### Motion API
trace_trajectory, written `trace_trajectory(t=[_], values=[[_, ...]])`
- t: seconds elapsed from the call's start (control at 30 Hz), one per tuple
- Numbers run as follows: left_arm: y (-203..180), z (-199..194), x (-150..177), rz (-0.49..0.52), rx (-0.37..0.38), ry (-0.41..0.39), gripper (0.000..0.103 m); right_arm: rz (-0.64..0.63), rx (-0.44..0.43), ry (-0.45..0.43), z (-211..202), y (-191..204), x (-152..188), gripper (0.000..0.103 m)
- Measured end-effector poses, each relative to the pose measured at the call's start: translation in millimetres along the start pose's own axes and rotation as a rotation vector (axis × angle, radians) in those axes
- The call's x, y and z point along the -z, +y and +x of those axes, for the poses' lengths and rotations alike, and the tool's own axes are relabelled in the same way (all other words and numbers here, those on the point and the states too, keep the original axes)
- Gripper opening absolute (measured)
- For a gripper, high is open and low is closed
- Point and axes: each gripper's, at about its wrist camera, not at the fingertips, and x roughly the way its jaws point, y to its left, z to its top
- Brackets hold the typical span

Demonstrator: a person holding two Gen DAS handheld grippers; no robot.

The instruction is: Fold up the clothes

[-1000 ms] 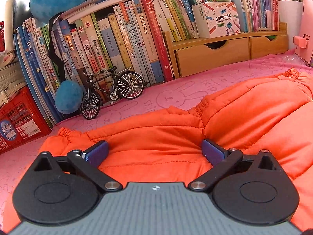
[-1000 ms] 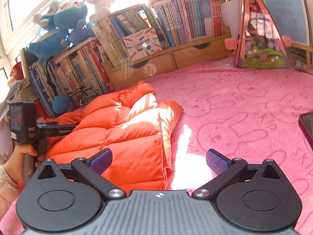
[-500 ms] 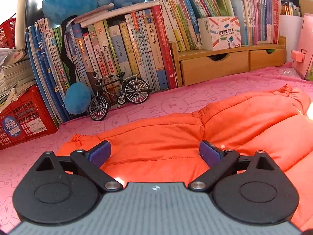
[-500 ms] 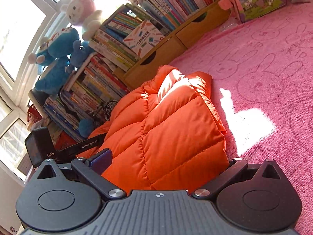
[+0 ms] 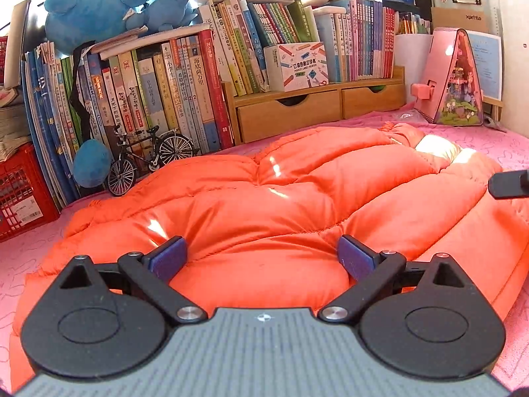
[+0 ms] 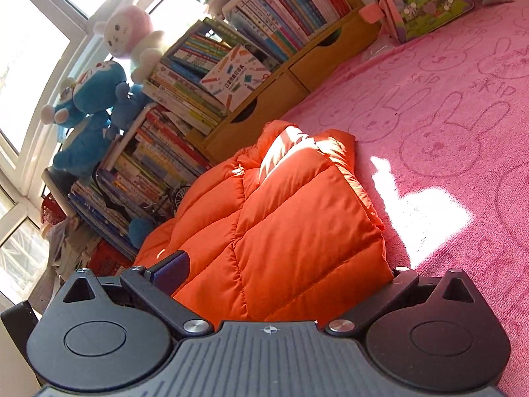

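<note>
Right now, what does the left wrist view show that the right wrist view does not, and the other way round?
Only the left wrist view shows the whole toy bicycle upright before the books, the red crate and a dark tip entering at the right edge. Only the right wrist view shows the window, the sunlit patch on the pink rabbit-print cover and the jacket's right edge. Both show the orange puffer jacket lying flat, the wooden drawers, the blue plush, and open tongs over the jacket's near edge.
</note>
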Motion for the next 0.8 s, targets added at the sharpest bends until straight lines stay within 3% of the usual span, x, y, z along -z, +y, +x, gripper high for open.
trace_trajectory(t=[0.17, 0.3, 0.43, 0.53, 0.63, 0.8], values=[[-14.8, 2.5, 4.2, 0.075, -0.064, -0.002, 0.100, 0.051, -0.030, -0.013, 9.2, 2.2, -1.8, 0.103], [-3.1, -11.7, -3.1, 0.126, -0.034, -0.021, 0.096, 0.090, -0.048, -0.031, 15.8, 3.3, -2.5, 0.103], [-1.0, -30.2, 1.7, 0.286, -0.017, -0.073, 0.096, 0.086, -0.070, -0.047, 15.7, 1.8, -1.5, 0.103], [-7.2, -36.1, 12.6, 0.343, 0.046, -0.081, 0.096, 0.086, -0.076, -0.060, 18.0, 2.9, -2.0, 0.103], [-14.0, -33.7, 18.9, 0.338, 0.059, -0.077, 0.096, 0.086, -0.074, -0.072, 21.5, 4.6, -1.6, 0.103], [-9.7, -17.6, 26.6, 0.247, 0.065, -0.028, 0.098, 0.094, -0.078, -0.094, 25.5, 6.6, -1.1, 0.103]])
